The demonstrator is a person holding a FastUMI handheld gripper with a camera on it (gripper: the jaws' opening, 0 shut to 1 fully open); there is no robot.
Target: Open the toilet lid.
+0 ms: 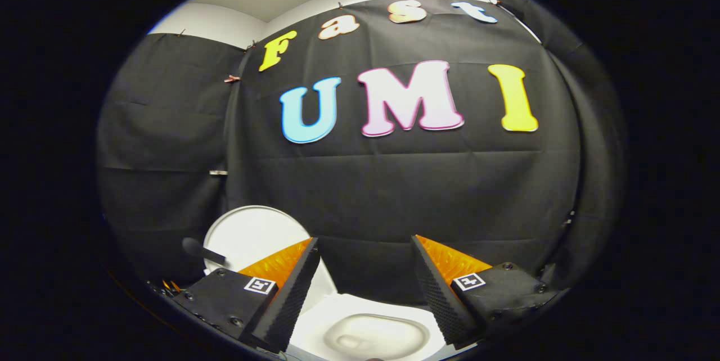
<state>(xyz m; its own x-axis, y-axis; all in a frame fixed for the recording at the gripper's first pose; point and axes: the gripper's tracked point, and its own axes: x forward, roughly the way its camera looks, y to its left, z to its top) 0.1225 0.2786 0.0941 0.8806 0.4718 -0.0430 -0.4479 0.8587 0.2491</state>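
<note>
The gripper (365, 271) is hanging above the toilet with its fingers (287, 299) standing wide apart and gripping nothing. Between and below them the open bowl (374, 335) is showing. Beyond the left finger, the toilet lid (253, 234) is standing raised, leaning back toward the booth wall (394, 192), with a dark handle (202, 251) jutting from it. The opening step is judged to be finished or nearly so; the next move calls only for drawing the gripper clear without brushing the lid.
</note>
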